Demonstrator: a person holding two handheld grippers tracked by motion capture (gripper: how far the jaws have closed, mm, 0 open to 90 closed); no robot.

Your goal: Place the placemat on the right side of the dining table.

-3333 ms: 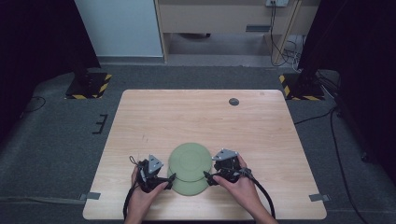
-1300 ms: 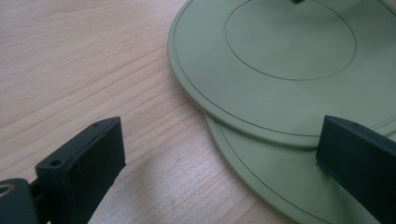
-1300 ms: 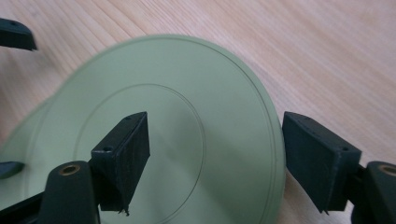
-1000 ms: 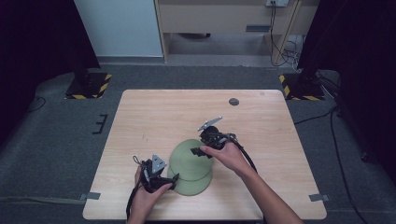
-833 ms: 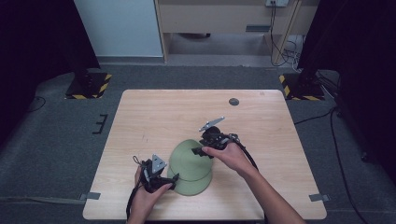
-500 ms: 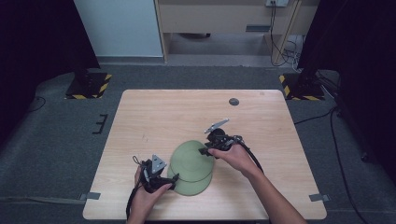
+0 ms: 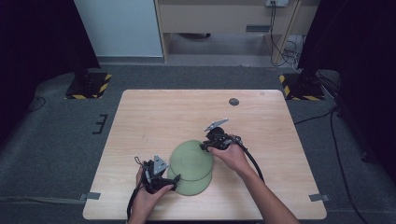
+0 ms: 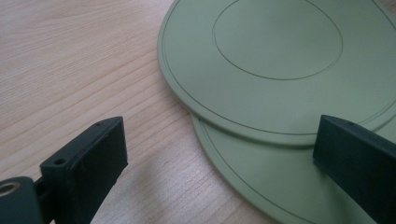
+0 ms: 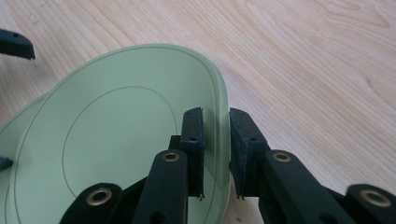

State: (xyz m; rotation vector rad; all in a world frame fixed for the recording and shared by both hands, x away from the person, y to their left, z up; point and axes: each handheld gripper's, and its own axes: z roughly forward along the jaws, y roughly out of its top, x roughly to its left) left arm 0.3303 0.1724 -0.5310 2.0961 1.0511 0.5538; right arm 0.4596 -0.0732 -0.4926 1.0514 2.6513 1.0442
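Observation:
Two pale green plates lie overlapped near the table's front edge. The upper plate (image 7: 191, 158) (image 8: 280, 60) (image 9: 116, 140) sits offset toward the back on the lower plate (image 7: 194, 186) (image 8: 261, 177). My right gripper (image 7: 204, 147) (image 9: 215, 116) straddles the upper plate's right rim, one jaw over its face and one outside. Its jaws have just been closing and now pinch that rim. My left gripper (image 7: 172, 179) (image 8: 219, 154) stands open at the lower plate's left edge, with one jaw over the wood and the other over the rim.
The wooden table (image 7: 154, 116) carries a small dark disc (image 7: 234, 101) near its far edge. Yellow-and-black striped stand bases (image 7: 88, 84) (image 7: 299, 86) sit on the grey floor beyond the table's back corners.
The right gripper has shifted slightly right and down onto the upper plate's rim, and its jaws have narrowed. The left hand has stayed put. Earlier both grippers flanked one aligned stack.

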